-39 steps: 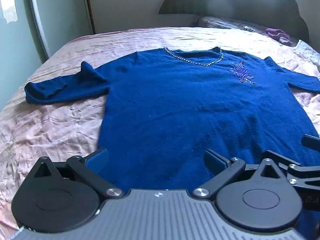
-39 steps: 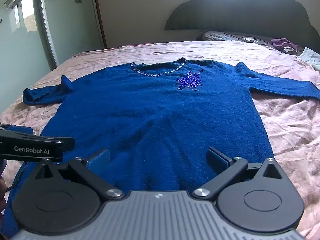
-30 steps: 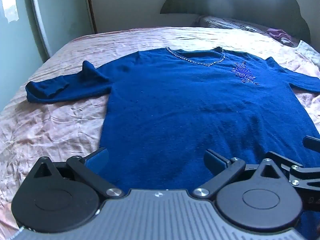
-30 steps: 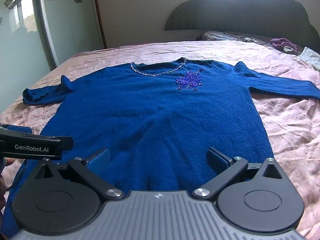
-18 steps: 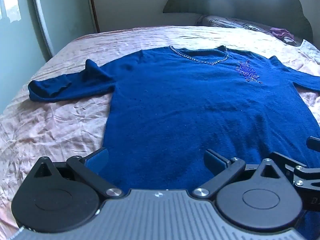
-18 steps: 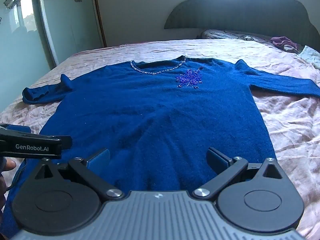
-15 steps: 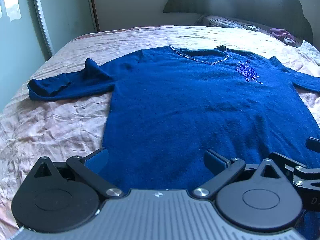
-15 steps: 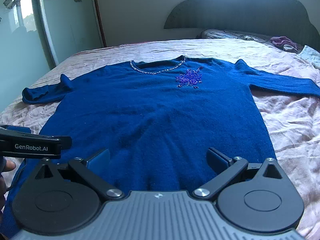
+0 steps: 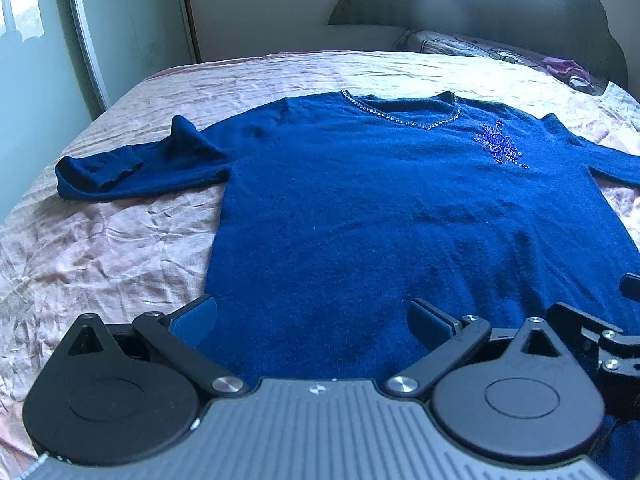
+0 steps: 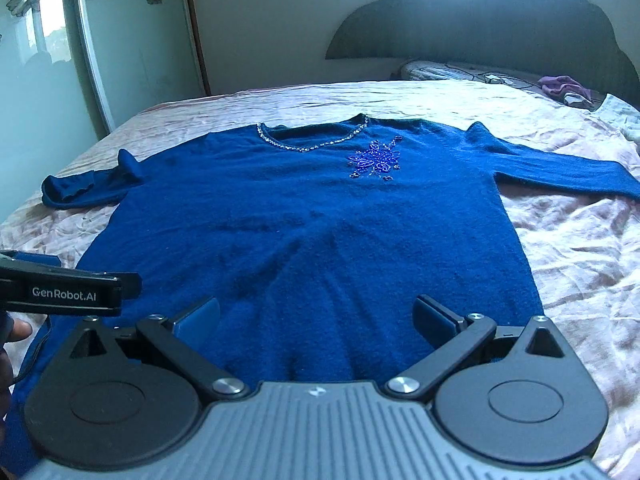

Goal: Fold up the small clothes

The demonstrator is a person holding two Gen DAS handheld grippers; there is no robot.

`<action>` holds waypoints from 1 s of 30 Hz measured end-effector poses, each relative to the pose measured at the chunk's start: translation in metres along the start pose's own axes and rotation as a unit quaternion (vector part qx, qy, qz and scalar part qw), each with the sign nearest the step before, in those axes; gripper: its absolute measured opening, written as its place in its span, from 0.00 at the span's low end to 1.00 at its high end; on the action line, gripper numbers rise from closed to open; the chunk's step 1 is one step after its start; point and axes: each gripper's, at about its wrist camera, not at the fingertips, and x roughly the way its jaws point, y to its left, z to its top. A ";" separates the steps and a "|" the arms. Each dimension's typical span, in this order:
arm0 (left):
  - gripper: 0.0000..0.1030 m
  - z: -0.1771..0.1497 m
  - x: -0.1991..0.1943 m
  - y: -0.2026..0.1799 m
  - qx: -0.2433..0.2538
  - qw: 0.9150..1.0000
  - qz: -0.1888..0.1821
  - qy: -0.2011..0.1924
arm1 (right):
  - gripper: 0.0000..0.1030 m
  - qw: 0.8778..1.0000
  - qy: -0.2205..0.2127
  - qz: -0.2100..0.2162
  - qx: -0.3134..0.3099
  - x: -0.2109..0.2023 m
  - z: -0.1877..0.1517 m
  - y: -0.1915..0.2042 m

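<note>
1. Pale green sliding door (image 10: pixel 44 80), printed with flowers near its top; it stands at the far left, beside the bed.
2. Crumpled pink satin bedspread (image 9: pixel 100 248) (image 10: pixel 580 264); it covers the bed and carries the garment.
3. Left sleeve (image 9: pixel 132 168) (image 10: pixel 88 188) of the garment; it lies bunched, with the cuff folded back on itself.
4. Left hand-held gripper (image 9: pixel 312 314); its jaws stand wide apart with nothing between them, low over the hem, one blue pad at the garment's left edge. In the right wrist view its black bar (image 10: pixel 64 292), lettered "GenRobot.AI", shows at the left, with a fingertip just below.
5. Dark blue knitted sweater (image 9: pixel 400 208) (image 10: pixel 312 232); it lies flat and face up across the middle of the bed, neckline toward the headboard, hem nearest both cameras.
6. Beaded trim (image 9: pixel 400 118) (image 10: pixel 312 144) along the neckline.
7. Right hand-held gripper (image 10: pixel 316 314); its jaws are likewise spread wide and empty, low over the hem.
8. Purple beaded flower motif (image 9: pixel 498 146) (image 10: pixel 376 160) on the chest.
9. Right sleeve (image 10: pixel 560 168); it lies stretched out straight.
10. Dark scalloped headboard (image 10: pixel 500 24), with a purple cloth (image 10: pixel 564 86) on the bed near it.
</note>
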 end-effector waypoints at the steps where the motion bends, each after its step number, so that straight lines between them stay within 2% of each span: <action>1: 0.99 0.000 0.000 -0.001 0.000 1.000 0.000 0.000 | 1.00 1.000 0.000 0.000 0.001 0.000 0.000 0.000; 13: 0.99 -0.001 0.006 -0.003 -0.002 1.000 0.003 0.007 | 1.00 1.000 -0.007 0.004 0.013 -0.001 0.003 -0.013; 20: 0.99 0.003 0.008 -0.007 0.001 1.000 -0.015 0.005 | 1.00 1.000 -0.029 0.000 0.010 -0.003 0.007 -0.023; 25: 0.99 0.007 0.009 -0.012 0.000 1.000 -0.021 -0.008 | 1.00 0.997 -0.061 -0.026 0.038 -0.008 0.019 -0.057; 30: 0.99 0.010 0.013 -0.015 -0.001 1.000 -0.027 -0.011 | 1.00 0.994 -0.067 -0.029 0.086 -0.009 0.023 -0.092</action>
